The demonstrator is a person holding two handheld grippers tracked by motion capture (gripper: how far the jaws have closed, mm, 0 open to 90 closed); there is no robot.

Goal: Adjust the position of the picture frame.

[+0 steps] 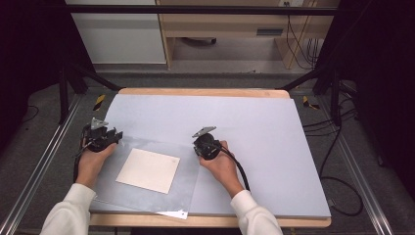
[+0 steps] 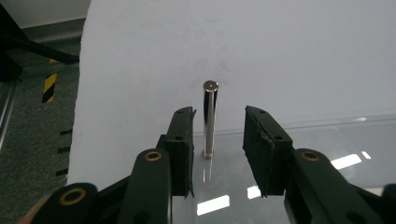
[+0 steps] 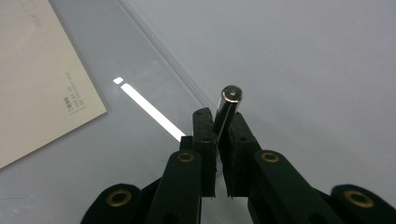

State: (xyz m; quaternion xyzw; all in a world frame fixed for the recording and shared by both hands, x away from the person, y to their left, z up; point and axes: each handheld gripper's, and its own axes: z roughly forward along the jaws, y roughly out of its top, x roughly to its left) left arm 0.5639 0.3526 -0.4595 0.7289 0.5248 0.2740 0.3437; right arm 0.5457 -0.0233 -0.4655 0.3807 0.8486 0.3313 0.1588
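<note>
Right gripper point(image 3: 217, 140) pinched a metal pin point(image 3: 227, 108); left gripper point(image 2: 217, 142) stood spread around another pin point(image 2: 209, 119), seemingly untouched, on the clear sheet point(image 2: 327, 144).

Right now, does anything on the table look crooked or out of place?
The clear sheet lies askew to the table, and one near corner pokes past the front edge. The paper card under it is turned too. Nothing looks spilled or broken.

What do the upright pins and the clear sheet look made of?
Pins: likely polished metal, with a mirror-like shine and flat machined ends. Clear sheet: probably acrylic or glass; rigid, see-through, with sharp light reflections. I cannot tell which.
</note>
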